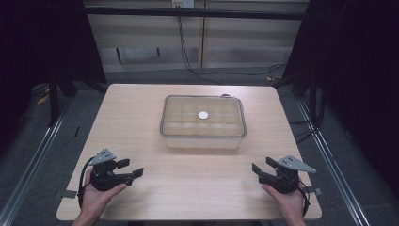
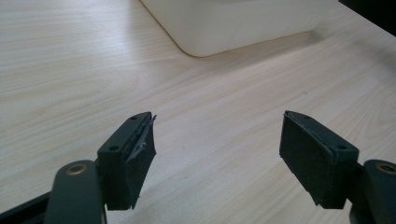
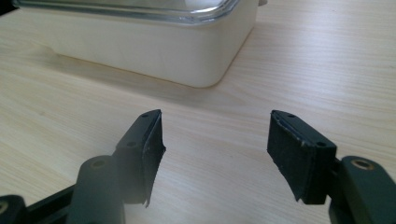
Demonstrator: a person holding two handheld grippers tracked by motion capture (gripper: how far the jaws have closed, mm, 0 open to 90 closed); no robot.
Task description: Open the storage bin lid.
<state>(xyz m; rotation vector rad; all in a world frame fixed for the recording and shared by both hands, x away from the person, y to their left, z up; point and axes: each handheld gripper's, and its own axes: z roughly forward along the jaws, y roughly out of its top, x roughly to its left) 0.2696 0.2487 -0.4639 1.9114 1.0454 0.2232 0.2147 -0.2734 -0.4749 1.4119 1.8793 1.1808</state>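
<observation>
At the bottom of the high view I hold my left gripper (image 1: 134, 168) at lower left and my right gripper (image 1: 259, 165) at lower right, both low over the table (image 1: 141, 122) and pointing inward and away from me. Each pair of jaws stands wide apart with only bare wood between them; neither has hold of anything. In the left gripper view the torn edge of one pad (image 2: 142, 149) shows, so I would judge its grip a little less even than the other's.

Further up, at the middle of the frame and well apart from both grippers, sits the box (image 1: 203, 122): a pale, rounded-corner container with a clear lid (image 1: 226, 106), its inside divided into compartments, and a small white disc (image 1: 203, 115) at the centre of the lid. In the right gripper view its near corner (image 3: 205, 60) fills the upper part.

I judge it rigid, light, and smooth enough to slip. It is too broad for one set of jaws across, so I would take it by the lid's rim or press in from both short ends together.
</observation>
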